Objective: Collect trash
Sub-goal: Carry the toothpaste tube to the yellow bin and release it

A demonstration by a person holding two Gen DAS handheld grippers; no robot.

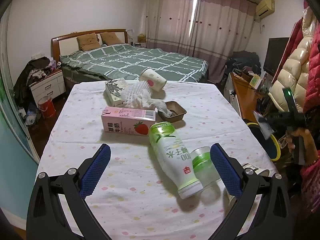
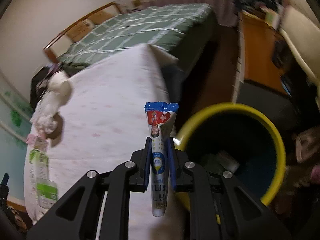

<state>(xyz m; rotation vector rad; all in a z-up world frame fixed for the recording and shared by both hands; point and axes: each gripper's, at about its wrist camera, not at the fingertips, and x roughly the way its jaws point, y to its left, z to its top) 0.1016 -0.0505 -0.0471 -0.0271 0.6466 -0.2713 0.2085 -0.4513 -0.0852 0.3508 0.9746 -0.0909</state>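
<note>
The right gripper [image 2: 159, 160] clamps a flattened tube [image 2: 160, 160] by its middle, beside the bin [image 2: 278, 140]; it seems light and soft. The left gripper [image 1: 160, 164] is spread wide above the table [image 1: 80, 124], beside a bottle [image 1: 172, 156].

From my remote feed, I am looking into a lived-in home bedroom: a double bed [image 1: 132, 62] with a green checked quilt and a wooden headboard [image 1: 88, 37], two brown pillows [image 1: 98, 40] propped against it, pink floor-length curtains [image 1: 198, 24] drawn across the far wall, a wall air conditioner [image 1: 265, 6] in the corner, a white bedside cabinet [image 1: 49, 85] heaped with clothes, and padded winter jackets [image 1: 294, 64] hanging at the right.
</note>
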